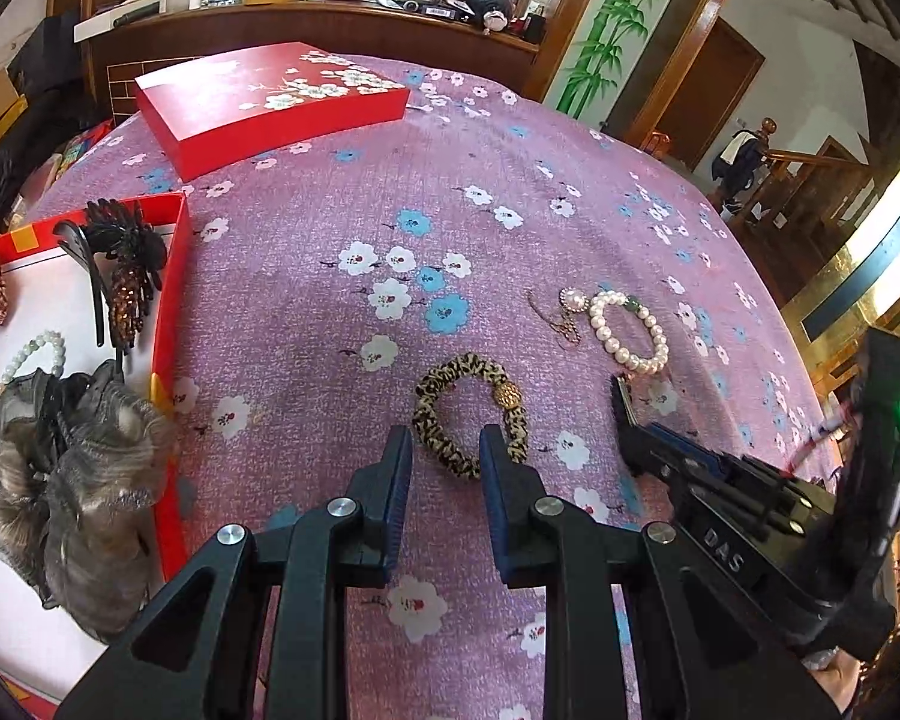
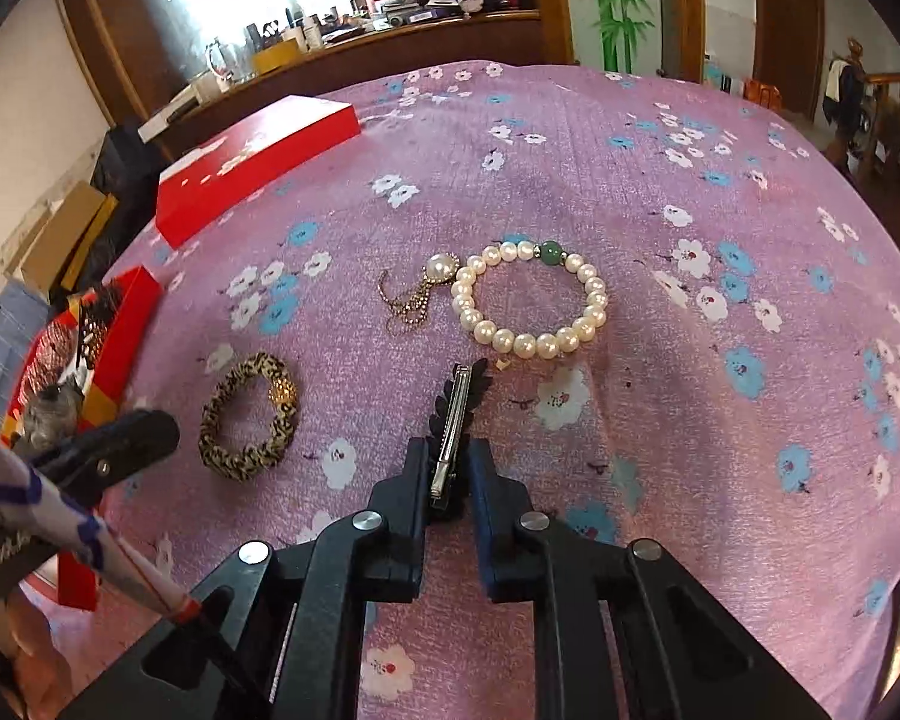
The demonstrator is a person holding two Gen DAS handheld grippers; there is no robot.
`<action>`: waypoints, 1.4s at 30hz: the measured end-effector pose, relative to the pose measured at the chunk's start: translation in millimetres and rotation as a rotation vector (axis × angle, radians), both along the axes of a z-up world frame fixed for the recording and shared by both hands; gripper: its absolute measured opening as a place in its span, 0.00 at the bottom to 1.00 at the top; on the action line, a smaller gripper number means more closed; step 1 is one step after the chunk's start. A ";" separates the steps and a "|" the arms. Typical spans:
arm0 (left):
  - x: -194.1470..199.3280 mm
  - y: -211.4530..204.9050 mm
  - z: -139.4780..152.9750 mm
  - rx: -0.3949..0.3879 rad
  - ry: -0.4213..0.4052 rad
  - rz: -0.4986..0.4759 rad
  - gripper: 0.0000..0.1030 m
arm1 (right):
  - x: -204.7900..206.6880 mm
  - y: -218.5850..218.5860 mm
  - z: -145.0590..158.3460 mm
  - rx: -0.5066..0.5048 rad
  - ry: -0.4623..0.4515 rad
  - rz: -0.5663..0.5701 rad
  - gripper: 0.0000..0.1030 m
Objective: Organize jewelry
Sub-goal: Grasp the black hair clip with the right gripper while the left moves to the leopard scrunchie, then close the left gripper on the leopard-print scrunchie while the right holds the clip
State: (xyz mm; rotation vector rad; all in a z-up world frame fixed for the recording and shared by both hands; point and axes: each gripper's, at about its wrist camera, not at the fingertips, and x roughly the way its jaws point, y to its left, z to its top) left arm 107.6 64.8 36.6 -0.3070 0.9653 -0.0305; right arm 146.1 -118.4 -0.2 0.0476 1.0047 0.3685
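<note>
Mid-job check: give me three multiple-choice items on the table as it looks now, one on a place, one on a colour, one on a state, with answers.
1. Where does the leopard-print scrunchie lie?
A. in the open red box
B. on the pink cloth, just ahead of the left gripper
C. on the closed red box

2. What colour is the odd bead on the pearl bracelet?
A. green
B. red
C. black

3. How do the right gripper's jaws stand?
A. wide open over bare cloth
B. shut on the pearl bracelet
C. shut on the black hair clip

Answers: 1 B, it rests on the cloth past the fingertips. 2 A, one green bead among white. 3 C, the clip sits pinched between them.
</note>
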 end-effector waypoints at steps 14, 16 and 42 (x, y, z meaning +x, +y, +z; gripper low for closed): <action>31.5 -3.9 -19.2 -0.056 0.079 0.002 0.21 | -8.5 -30.6 34.9 0.218 -0.061 -0.028 0.13; 34.6 -6.3 -20.3 -0.034 0.078 0.010 0.21 | -9.8 -32.4 37.2 0.228 -0.066 -0.028 0.13; -8.9 -29.0 27.5 0.184 -0.299 -0.008 0.03 | -20.5 -36.6 52.9 0.254 -0.149 -0.075 0.13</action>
